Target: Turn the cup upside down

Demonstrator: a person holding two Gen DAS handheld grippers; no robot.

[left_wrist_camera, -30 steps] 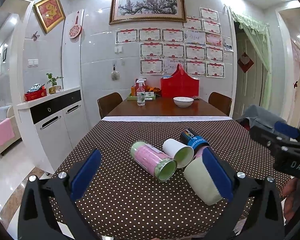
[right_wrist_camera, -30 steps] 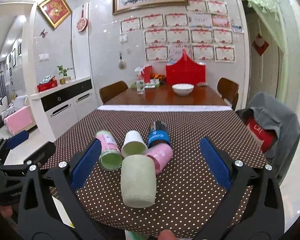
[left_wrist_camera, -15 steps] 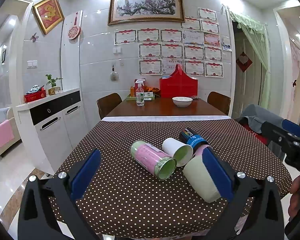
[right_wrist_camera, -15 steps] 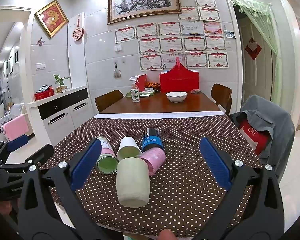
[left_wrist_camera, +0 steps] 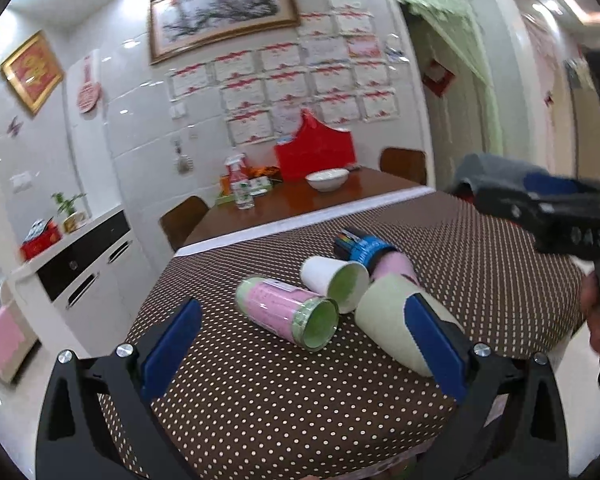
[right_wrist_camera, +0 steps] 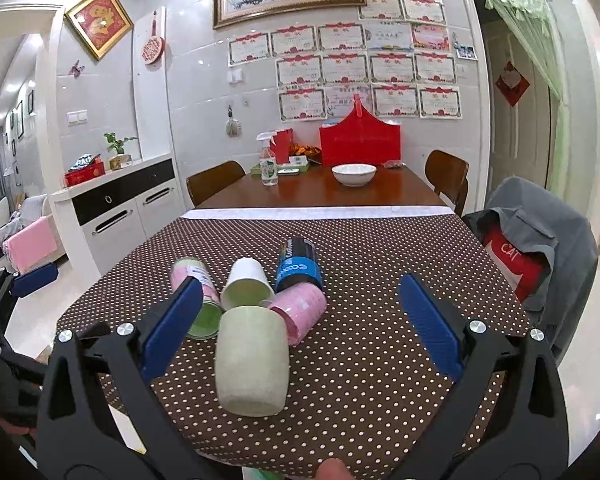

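Several cups lie on their sides in a cluster on the brown dotted tablecloth (right_wrist_camera: 380, 280). A pale green cup (right_wrist_camera: 252, 360) lies nearest the front edge; it also shows in the left wrist view (left_wrist_camera: 384, 316). Behind it lie a white cup (right_wrist_camera: 246, 286), a pink cup (right_wrist_camera: 300, 308), a blue-and-black cup (right_wrist_camera: 300, 268) and a pink-and-green cup (right_wrist_camera: 198, 300). My right gripper (right_wrist_camera: 300, 328) is open above the front edge, with the pale green cup between its jaws, untouched. My left gripper (left_wrist_camera: 300, 344) is open and empty, tilted, near the pink-and-green cup (left_wrist_camera: 288, 312).
A grey jacket hangs on a chair (right_wrist_camera: 540, 248) at the table's right. Farther back, a wooden table holds a white bowl (right_wrist_camera: 354, 174), a spray bottle (right_wrist_camera: 268, 164) and a red box (right_wrist_camera: 360, 144). A white sideboard (right_wrist_camera: 120, 204) stands left.
My left gripper has rolled and shifted, so its view now tilts. My right gripper has drawn back slightly and risen. The cups have not moved.
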